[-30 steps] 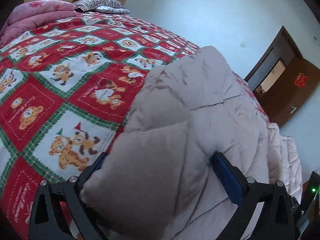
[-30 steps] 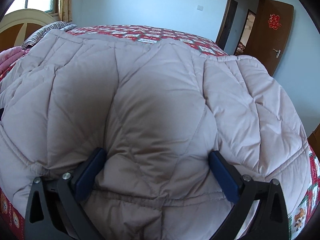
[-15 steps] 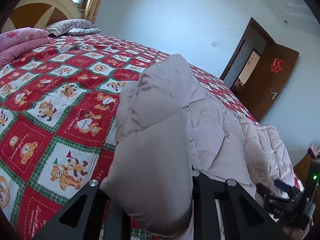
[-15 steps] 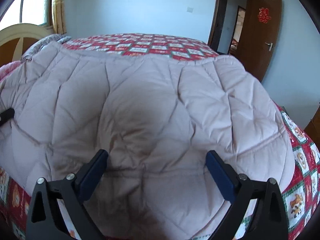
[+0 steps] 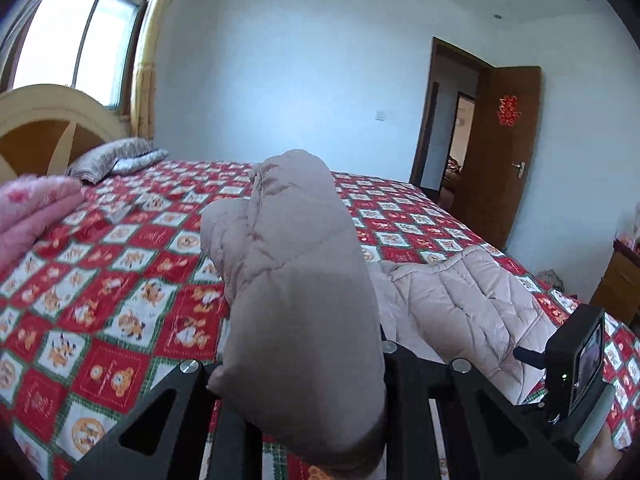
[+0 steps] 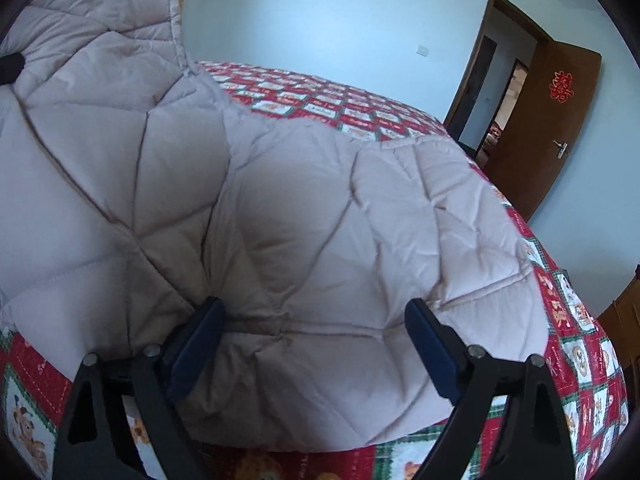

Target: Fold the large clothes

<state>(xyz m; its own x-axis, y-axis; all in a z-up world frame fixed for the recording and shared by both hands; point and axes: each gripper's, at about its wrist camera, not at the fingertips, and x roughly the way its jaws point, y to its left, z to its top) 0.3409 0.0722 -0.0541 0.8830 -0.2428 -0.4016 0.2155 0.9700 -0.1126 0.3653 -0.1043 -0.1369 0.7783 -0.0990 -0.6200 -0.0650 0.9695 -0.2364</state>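
A large beige quilted down coat (image 5: 296, 280) lies on a bed with a red and white bear-print cover (image 5: 120, 272). My left gripper (image 5: 304, 396) is shut on one edge of the coat and holds it lifted, so the cloth hangs in a hump. The right gripper's body (image 5: 576, 364) shows at the right edge. In the right wrist view my right gripper (image 6: 316, 344) is open, its blue pads (image 6: 430, 350) on either side of a puffed part of the coat (image 6: 320, 220). The lifted end of the coat rises at the upper left (image 6: 92, 36).
A pink blanket (image 5: 28, 216) and a striped pillow (image 5: 116, 158) lie by the wooden headboard (image 5: 44, 128). A brown door (image 5: 508, 152) stands open at the far right. A wooden cabinet (image 5: 620, 276) stands beside the bed.
My left gripper closed on the coat edge and has raised it, tilting the view up. The right gripper stayed open around the coat; the coat's left side has been lifted.
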